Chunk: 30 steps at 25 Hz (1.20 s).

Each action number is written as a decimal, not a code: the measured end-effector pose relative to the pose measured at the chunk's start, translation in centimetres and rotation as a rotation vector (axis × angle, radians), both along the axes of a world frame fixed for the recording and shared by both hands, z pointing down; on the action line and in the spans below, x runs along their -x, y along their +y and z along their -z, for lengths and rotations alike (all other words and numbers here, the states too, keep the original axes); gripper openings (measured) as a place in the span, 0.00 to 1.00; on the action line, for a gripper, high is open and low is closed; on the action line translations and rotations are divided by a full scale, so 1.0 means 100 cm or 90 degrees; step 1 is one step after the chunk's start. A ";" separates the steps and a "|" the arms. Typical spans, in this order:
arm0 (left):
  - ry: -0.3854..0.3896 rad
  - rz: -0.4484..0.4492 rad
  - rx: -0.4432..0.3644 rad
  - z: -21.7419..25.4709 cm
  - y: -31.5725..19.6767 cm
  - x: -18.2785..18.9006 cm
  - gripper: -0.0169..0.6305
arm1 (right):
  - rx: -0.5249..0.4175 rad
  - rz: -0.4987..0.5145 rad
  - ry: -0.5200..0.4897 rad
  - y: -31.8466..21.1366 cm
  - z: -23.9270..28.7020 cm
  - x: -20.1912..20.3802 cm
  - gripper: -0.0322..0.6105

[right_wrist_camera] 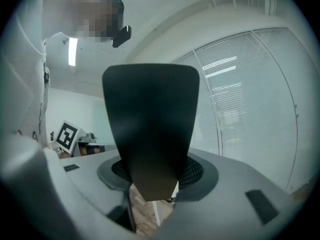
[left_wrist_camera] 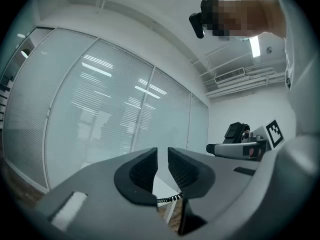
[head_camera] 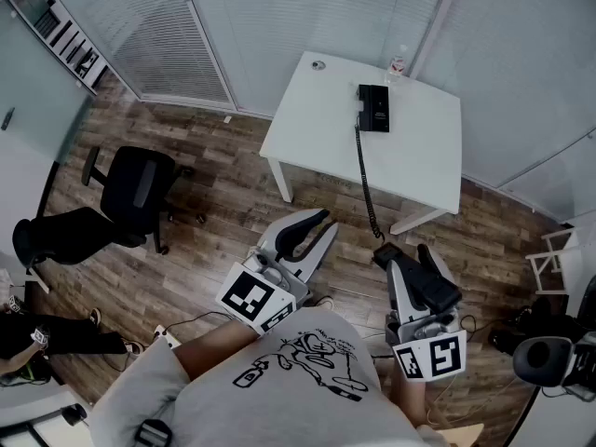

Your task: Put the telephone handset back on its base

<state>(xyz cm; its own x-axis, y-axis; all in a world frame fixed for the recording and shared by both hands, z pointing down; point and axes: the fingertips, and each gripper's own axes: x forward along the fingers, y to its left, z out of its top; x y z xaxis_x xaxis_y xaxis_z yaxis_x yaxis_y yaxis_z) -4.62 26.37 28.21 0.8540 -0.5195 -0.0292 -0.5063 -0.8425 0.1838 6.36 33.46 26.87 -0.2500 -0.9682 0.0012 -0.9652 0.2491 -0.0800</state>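
You have the white table (head_camera: 307, 128) well ahead of both sets of fingers, standing on wood flooring. A black office chair (head_camera: 140, 189) sits far off to the left of the left fingers.

Your left gripper (left_wrist_camera: 162, 164) is unloaded. Its fingers (left_wrist_camera: 142, 171) stand nearly together with only a narrow slit between the ribbed pads, and nothing is in that slit. In the head view the left gripper is tilted up and forward, level with the right one and apart from it.

Your right gripper (right_wrist_camera: 152, 184) is clamped on the telephone handset (right_wrist_camera: 150, 119). The dark handset stands up out of the pads and fills the space between the fingers, pressed on both sides.

The telephone base (head_camera: 374, 108) lies on the far part of the table, well beyond the right fingers, with its cradle unoccupied.

The coiled cord (head_camera: 365, 180) runs from the base, over the near table edge, down to the handset end just ahead of the right fingertips.
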 end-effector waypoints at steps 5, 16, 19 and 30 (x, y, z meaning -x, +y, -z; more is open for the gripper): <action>0.000 -0.003 0.003 0.002 0.002 0.000 0.12 | 0.002 -0.003 0.000 0.001 0.000 0.000 0.35; -0.001 -0.004 0.027 -0.010 0.011 0.009 0.12 | -0.003 -0.014 -0.010 0.007 -0.001 0.005 0.35; 0.001 -0.003 0.030 -0.011 0.009 0.017 0.13 | 0.003 -0.014 -0.008 0.003 -0.003 0.011 0.35; 0.000 0.004 0.049 -0.028 -0.011 0.087 0.13 | 0.019 -0.020 0.005 -0.015 -0.010 0.069 0.35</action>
